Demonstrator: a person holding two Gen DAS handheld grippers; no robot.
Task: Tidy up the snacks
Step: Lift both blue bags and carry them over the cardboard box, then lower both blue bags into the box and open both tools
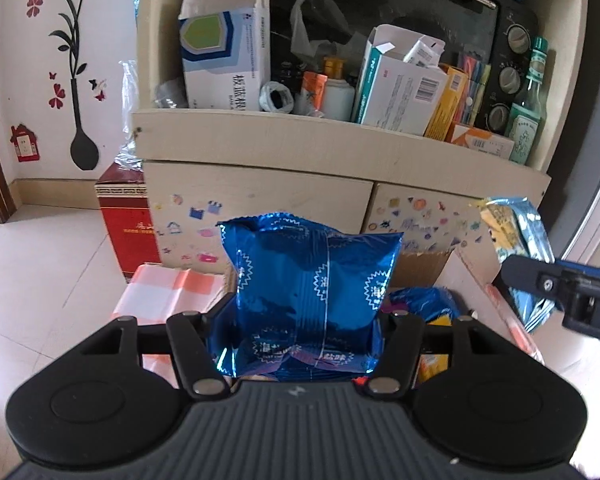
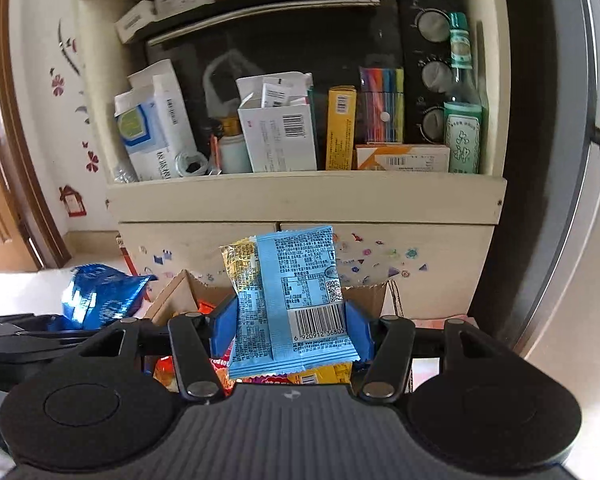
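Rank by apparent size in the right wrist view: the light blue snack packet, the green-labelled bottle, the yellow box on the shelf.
1. light blue snack packet, held close to the camera, so inflated
2. green-labelled bottle
3. yellow box

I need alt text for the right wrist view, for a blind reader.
The right gripper holds a light blue snack packet upright, barcode facing the camera, above a cardboard box. Behind stands a cluttered cream cabinet.
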